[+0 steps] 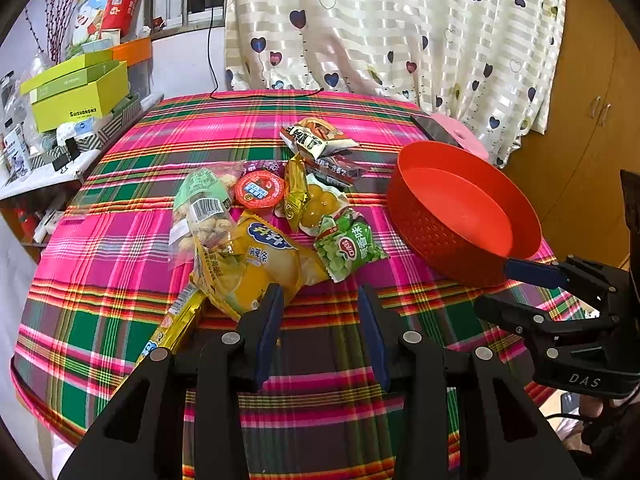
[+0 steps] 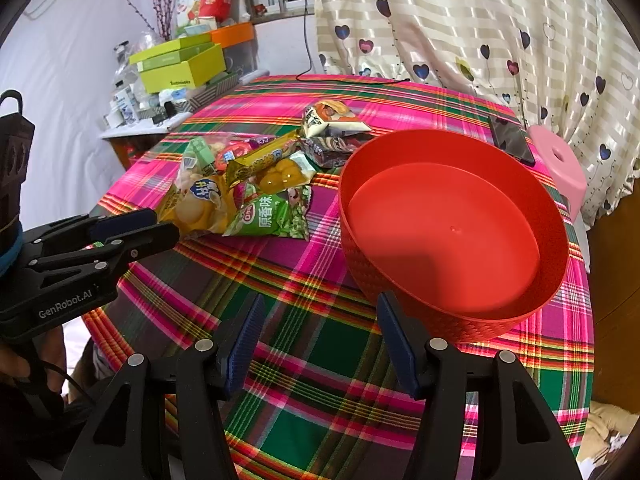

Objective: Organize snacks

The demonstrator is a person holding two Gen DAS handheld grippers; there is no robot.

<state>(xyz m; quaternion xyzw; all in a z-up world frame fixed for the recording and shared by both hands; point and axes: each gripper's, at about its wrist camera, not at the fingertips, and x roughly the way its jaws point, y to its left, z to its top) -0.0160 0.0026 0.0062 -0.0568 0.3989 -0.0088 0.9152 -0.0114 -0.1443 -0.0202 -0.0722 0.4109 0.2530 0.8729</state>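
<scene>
A pile of snack packs lies on the plaid tablecloth (image 1: 328,380): a yellow chip bag (image 1: 256,264), a green pea bag (image 1: 348,246), a clear nut bag (image 1: 200,208), a red jelly cup (image 1: 259,190) and others. An empty red basket (image 1: 460,216) stands to the right; it also shows in the right wrist view (image 2: 452,232). My left gripper (image 1: 320,300) is open and empty, just short of the yellow bag. My right gripper (image 2: 320,312) is open and empty at the basket's near left wall. The green pea bag (image 2: 272,216) also shows there.
A dark phone (image 2: 512,140) lies at the table's far right edge, next to a pink stool (image 2: 560,168). A side shelf with green boxes (image 1: 76,92) stands at the left. A black cable (image 1: 264,94) runs along the far edge before the curtain.
</scene>
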